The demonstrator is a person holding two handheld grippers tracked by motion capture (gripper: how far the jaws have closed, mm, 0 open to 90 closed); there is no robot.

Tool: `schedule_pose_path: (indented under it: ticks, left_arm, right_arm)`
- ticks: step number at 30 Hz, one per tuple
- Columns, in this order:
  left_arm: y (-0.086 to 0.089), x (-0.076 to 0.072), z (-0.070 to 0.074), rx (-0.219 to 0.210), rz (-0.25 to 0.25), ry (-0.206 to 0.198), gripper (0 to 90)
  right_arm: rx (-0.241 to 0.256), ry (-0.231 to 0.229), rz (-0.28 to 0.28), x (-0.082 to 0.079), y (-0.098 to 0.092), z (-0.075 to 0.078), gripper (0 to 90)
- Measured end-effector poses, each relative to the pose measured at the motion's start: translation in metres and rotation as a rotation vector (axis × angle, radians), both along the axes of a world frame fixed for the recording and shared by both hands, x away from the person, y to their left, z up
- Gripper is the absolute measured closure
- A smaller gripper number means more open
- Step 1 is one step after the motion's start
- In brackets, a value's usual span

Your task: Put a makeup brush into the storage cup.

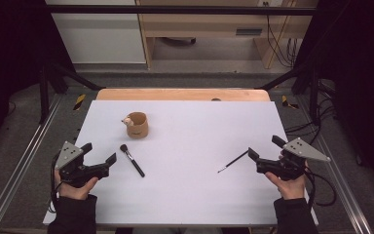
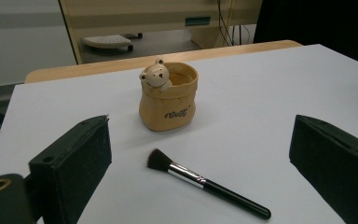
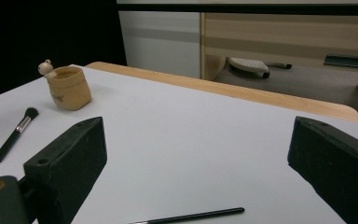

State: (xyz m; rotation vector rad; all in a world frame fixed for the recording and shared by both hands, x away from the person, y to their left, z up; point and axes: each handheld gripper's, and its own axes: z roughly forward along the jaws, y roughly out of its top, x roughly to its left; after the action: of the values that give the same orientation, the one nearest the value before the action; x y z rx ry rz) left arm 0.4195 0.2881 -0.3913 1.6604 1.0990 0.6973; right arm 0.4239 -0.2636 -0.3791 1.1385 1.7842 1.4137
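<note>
Starting at the table, your pot stands at eleven o'clock, stiff and light. Your left gripper and right gripper both gape, holding nothing. Pinch the brush, just right of the left gripper, mid-handle; it looks slick. The thin liner at three may roll.

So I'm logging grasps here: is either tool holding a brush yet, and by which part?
Nothing is held. The left tool is open beside the makeup brush, and the right tool is open near the thin brush, touching neither.
</note>
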Motion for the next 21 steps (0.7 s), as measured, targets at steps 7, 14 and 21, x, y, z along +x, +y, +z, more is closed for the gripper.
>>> schedule_pose_path:
  ticks: [7,14,21]
  left_arm:
    - [-0.002,-0.001,0.0,0.0,-0.003,0.0,4.9]
    - [-0.004,-0.001,-0.001,0.01,-0.005,0.005,4.9]
    - [-0.007,0.0,-0.003,0.013,-0.012,0.011,4.9]
  right_arm:
    - [-0.002,0.003,-0.006,-0.001,0.001,0.001,5.3]
    - [-0.022,0.026,-0.001,0.0,0.012,0.001,5.8]
    - [-0.046,0.069,-0.014,0.005,0.027,-0.007,6.9]
